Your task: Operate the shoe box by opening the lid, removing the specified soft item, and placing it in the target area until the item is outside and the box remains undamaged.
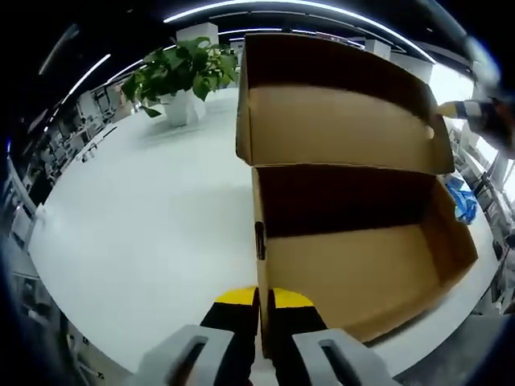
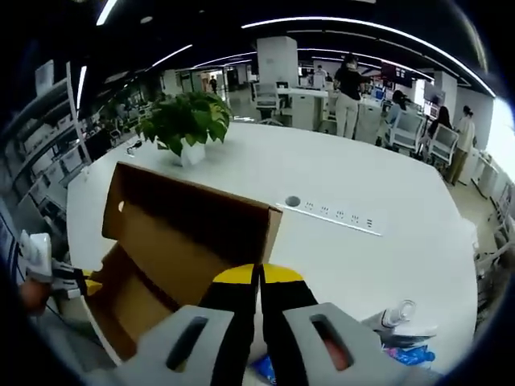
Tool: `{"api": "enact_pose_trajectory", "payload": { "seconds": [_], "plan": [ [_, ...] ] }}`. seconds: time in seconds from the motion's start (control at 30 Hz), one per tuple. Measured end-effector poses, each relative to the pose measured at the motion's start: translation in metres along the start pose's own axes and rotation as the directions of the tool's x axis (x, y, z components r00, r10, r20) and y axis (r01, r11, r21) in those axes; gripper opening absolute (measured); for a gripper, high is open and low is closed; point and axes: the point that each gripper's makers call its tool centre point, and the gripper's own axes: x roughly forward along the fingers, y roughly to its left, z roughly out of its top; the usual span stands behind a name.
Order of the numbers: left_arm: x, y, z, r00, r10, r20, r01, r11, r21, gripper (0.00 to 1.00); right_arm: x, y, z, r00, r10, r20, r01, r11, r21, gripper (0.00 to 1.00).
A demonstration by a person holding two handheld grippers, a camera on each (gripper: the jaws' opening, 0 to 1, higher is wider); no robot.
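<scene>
Shoe box open on white tabletop, lid up.
Left gripper view: left gripper (image 1: 259, 299) clamped on shoe box (image 1: 354, 273) near wall. Right gripper view: right gripper (image 2: 258, 277) clenched, beside shoe box (image 2: 173, 241); plant (image 2: 187, 121) far.

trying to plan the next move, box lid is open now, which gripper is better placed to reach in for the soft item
Probably right. The left gripper is shut on the shoe box wall, steadying it. The right gripper hovers shut by the raised lid, so it is free. No soft item is visible inside.

white table (image 2: 386, 185), potted plant (image 2: 187, 121), ceiling strip lights (image 2: 354, 22)
</scene>
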Motion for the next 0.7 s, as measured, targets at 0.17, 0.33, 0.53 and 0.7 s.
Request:
{"api": "enact_pose_trajectory", "payload": {
  "seconds": [0.17, 0.33, 0.53, 0.7],
  "plan": [
    [0.000, -0.001, 0.000, 1.000, 0.004, 0.001, -0.004, 1.000, -0.016, 0.04, -0.009, 0.005, -0.001, 1.000, 0.003, 0.024, -0.002, 0.999, -0.037, 0.00],
    [0.000, -0.001, 0.000, 1.000, -0.001, 0.006, 0.001, 1.000, -0.024, 0.04, -0.017, 0.007, -0.004, 0.999, 0.004, 0.040, -0.002, 0.999, -0.053, 0.00],
    [0.000, -0.001, 0.000, 1.000, -0.004, 0.009, 0.004, 1.000, -0.027, 0.04, -0.027, 0.013, -0.011, 0.999, 0.002, 0.052, 0.002, 0.996, -0.087, 0.00],
    [0.001, -0.001, 0.000, 1.000, -0.026, 0.017, 0.027, 0.999, -0.024, 0.04, -0.034, 0.015, -0.017, 0.997, 0.016, 0.075, -0.010, 0.998, -0.069, 0.00]
  ]
}}
